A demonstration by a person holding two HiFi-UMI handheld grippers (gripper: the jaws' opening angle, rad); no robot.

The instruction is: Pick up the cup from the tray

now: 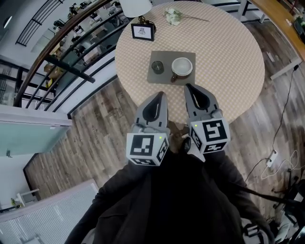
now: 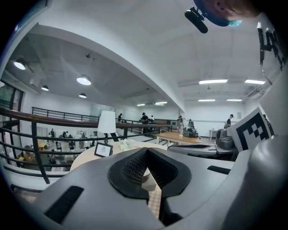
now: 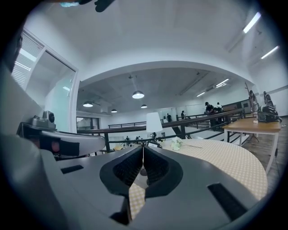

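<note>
Cup (image 1: 182, 66) rests on the right half of the gray tray (image 1: 162, 80), upright with its white inside showing, and nothing touches it. The tray lies flat on the near part of a round table (image 1: 224, 57) covered in a checked cloth, so whatever comes for the cup has to pass the tray's near edge.

Both tools hang short of that edge, over the table rim and the floor. The right gripper (image 1: 187, 86) points at the tray's near right corner, just below the cup, which suggests it is the one lined up for the pick. Its jaws are pressed together with nothing between them, so they would need to spread before they can take the cup. The left gripper (image 1: 160, 94) sits farther back from the tray, toward its near left corner. Its tips also meet and it carries nothing, seemingly just waiting.

A small dark round object (image 1: 157, 67) shares the tray to the left of the cup, near enough that a wide sweep from that side might knock it. Beyond the tray's far edge stand a picture frame (image 1: 142, 31), a lamp (image 1: 136, 6) and a sprig of flowers (image 1: 173, 16), all well clear of the approach. Between the right gripper and the cup I see no obstacle.
</note>
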